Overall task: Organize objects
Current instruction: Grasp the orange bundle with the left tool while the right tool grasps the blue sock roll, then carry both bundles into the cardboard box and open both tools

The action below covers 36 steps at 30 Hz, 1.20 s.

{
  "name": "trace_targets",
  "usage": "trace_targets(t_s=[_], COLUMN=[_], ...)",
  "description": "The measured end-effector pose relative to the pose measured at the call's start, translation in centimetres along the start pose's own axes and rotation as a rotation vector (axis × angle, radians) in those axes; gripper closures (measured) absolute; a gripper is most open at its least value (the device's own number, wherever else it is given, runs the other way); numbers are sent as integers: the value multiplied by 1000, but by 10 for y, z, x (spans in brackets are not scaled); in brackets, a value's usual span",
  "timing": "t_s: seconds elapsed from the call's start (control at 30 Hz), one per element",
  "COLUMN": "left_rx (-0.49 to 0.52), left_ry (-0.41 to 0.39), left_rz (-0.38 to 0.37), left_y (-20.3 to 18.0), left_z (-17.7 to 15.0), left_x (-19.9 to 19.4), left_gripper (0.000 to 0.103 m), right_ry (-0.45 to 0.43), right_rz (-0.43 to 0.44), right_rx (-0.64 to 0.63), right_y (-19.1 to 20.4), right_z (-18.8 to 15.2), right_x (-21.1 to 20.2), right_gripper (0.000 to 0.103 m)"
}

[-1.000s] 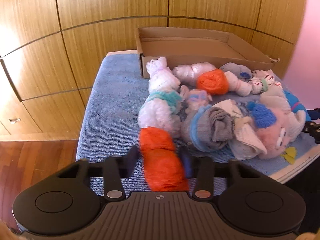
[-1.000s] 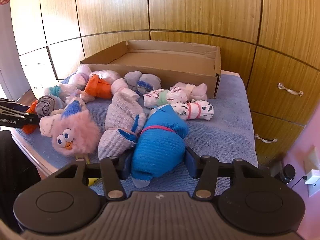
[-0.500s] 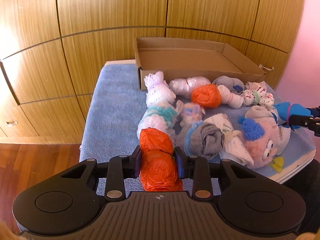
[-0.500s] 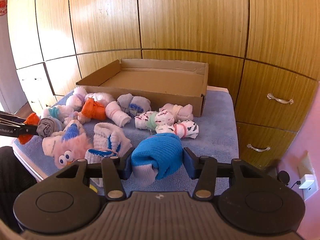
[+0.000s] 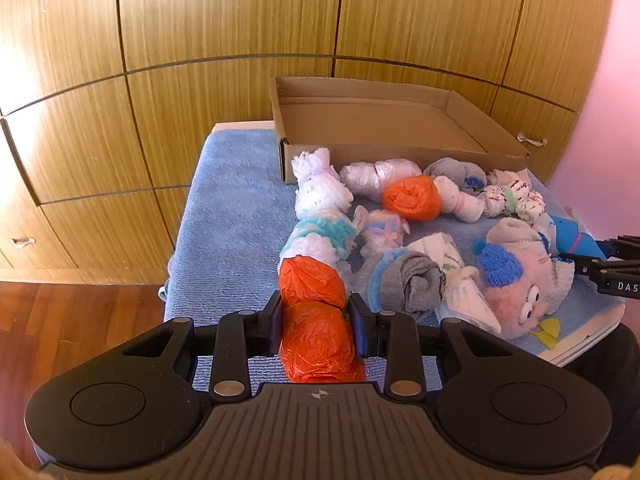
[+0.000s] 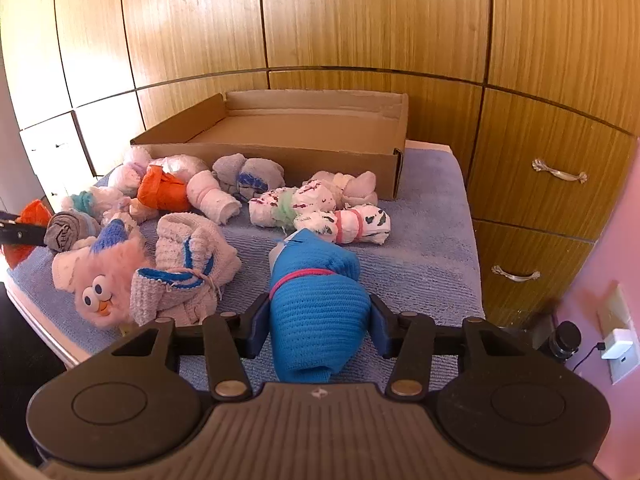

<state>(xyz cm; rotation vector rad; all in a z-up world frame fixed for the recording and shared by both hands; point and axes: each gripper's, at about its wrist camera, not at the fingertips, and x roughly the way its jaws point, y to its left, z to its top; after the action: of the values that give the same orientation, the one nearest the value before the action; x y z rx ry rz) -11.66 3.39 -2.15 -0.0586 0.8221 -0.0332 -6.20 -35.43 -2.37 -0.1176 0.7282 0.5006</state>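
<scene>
My left gripper (image 5: pixel 316 322) is shut on an orange sock bundle (image 5: pixel 314 316) at the near left of the pile on the blue towel (image 5: pixel 236 208). My right gripper (image 6: pixel 316 322) is shut on a blue sock bundle (image 6: pixel 316 300) with a pink band, held over the towel's near right part. The open cardboard box (image 5: pixel 384 120) stands empty at the back; it also shows in the right wrist view (image 6: pixel 296 132). Several rolled sock bundles lie between me and the box, including a second orange one (image 5: pixel 410 197) and a pink fuzzy one with eyes (image 6: pixel 104 276).
Wooden cabinet doors (image 5: pixel 200 20) stand behind the table, with drawers and metal handles (image 6: pixel 558 170) on the right. The towel's left strip lies beside the pile. Wooden floor (image 5: pixel 60 320) is below left. A wall socket with a plug (image 6: pixel 618 344) is at right.
My left gripper closed on the orange bundle and lifted slightly. My right gripper closed on the blue bundle, raised it and carried it slightly forward.
</scene>
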Motion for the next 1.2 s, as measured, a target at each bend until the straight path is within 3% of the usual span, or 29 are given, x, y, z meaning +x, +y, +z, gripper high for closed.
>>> trace_targets(t_s=[0.23, 0.47, 0.6, 0.8, 1.0, 1.2], left_rx=[6, 41, 137, 266, 392, 349], left_ry=[-22, -52, -76, -69, -4, 54], left_rz=[-7, -23, -37, -90, -57, 7], left_y=[2, 5, -3, -6, -9, -6], left_z=[23, 109, 165, 211, 218, 212], left_x=[-12, 12, 54, 125, 186, 234], left_gripper=[64, 63, 63, 63, 63, 63], right_ry=[-104, -202, -200, -129, -15, 61], right_rz=[40, 80, 122, 138, 138, 123], right_rx=[57, 12, 42, 68, 78, 163], right_y=[-9, 4, 14, 35, 56, 52], right_z=[24, 106, 158, 217, 231, 226], right_x=[-39, -43, -7, 70, 156, 221], right_gripper=[58, 58, 58, 58, 58, 58])
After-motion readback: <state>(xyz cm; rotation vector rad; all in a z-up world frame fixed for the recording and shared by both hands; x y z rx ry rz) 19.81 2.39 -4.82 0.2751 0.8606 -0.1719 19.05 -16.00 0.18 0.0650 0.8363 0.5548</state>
